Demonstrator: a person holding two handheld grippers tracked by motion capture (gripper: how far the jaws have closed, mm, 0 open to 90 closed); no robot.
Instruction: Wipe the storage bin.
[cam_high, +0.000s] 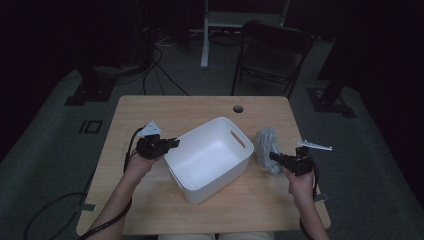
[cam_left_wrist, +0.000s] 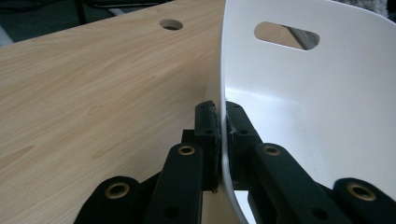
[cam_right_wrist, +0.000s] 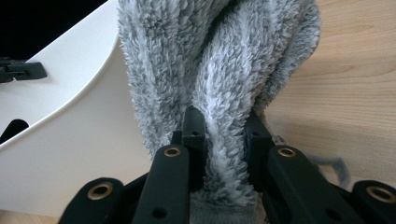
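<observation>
The white plastic bin (cam_high: 210, 159) stands near the middle of the wooden table (cam_high: 150, 210), turned at an angle to the table's edges, and serves as the landmark here. Nearest the person, two forearms come up from the table's front edge, one on each side of the bin.

At the bin's left side, the left gripper (cam_high: 172, 143) has its jaws clamped on the bin's rim. In the left gripper view the left gripper (cam_left_wrist: 221, 126) shows one jaw outside the thin white wall and the other inside, both pressed tight against the plastic. Further along that wall, an oval handle slot (cam_left_wrist: 286, 35) is cut into the bin's far end.

At the bin's right side, just beside its outer wall, the right gripper (cam_high: 272, 156) holds a grey fluffy cloth (cam_high: 266, 147). In the right gripper view the right gripper (cam_right_wrist: 223, 128) has its jaws closed on a fold of the cloth (cam_right_wrist: 219, 70), the pile bulging between them. The cloth rests bunched on the table, close against the bin's wall (cam_right_wrist: 70, 154).

Beyond the bin, near the table's far edge, there is a round cable hole (cam_high: 238, 108). Behind the table, on the dark floor, stands a folding chair (cam_high: 272, 55).
</observation>
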